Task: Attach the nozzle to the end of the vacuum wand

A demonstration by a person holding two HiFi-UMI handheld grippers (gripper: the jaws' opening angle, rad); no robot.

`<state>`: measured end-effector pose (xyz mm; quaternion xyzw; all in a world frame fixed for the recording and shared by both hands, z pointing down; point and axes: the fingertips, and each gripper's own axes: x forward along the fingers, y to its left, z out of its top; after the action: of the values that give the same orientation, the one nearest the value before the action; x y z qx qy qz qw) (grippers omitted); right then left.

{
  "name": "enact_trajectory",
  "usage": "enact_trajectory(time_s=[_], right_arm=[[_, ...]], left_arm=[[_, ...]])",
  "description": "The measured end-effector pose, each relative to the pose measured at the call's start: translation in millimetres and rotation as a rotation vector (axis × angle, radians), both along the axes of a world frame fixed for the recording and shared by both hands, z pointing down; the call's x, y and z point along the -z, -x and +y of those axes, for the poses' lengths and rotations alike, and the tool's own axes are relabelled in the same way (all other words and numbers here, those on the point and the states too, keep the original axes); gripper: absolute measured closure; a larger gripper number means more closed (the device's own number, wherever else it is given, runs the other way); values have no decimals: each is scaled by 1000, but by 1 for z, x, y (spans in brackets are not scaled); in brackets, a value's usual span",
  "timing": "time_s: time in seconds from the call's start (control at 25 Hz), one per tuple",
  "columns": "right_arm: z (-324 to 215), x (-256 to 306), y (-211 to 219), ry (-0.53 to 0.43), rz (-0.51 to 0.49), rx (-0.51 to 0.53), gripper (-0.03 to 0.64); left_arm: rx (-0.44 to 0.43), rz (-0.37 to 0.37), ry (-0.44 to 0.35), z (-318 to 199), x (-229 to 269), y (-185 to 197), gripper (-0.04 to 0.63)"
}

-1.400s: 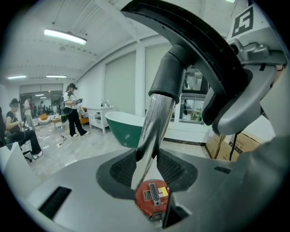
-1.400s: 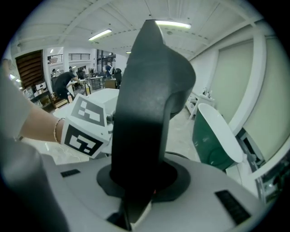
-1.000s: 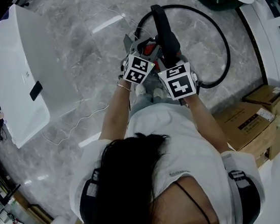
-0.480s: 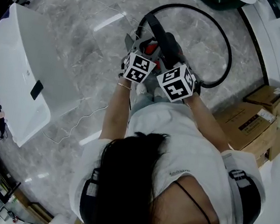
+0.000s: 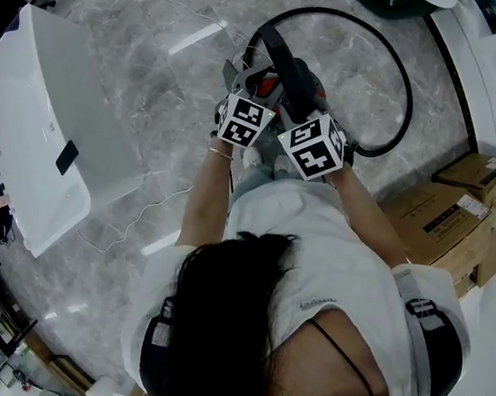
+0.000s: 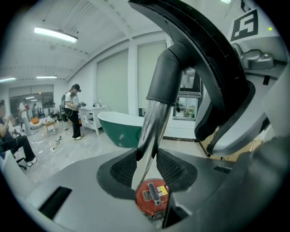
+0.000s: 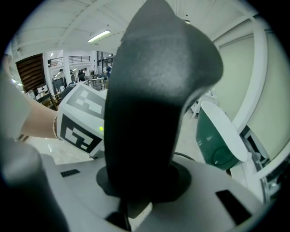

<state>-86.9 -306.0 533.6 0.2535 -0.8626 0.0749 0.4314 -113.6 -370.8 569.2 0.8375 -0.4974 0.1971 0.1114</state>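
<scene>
Right gripper [image 7: 140,183] has rolled, its cube now showing two faces; its jaws are clamped round the black nozzle [image 7: 154,90]; left gripper [image 6: 147,165] pinches the chrome wand [image 6: 149,131] tight; the wand's top sits inside the nozzle's collar, above the red vacuum [image 6: 152,197]; hose [image 5: 407,78] loops beyond.

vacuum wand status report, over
Left gripper shut on metal wand. Right gripper shut on black nozzle. Nozzle over wand end, seating unclear. Hose looped on floor beyond, not blocking.
</scene>
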Motion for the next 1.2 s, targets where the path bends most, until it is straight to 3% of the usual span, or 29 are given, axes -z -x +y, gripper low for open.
enact_trajectory(time_s=[0.92, 1.2], right_arm=[[6, -5, -7, -22, 6, 51, 492], [13, -12, -7, 18, 10, 100, 386]], left_arm=[[95, 93, 39, 6, -4, -3, 451], [110, 133, 50, 4, -4, -4, 446]])
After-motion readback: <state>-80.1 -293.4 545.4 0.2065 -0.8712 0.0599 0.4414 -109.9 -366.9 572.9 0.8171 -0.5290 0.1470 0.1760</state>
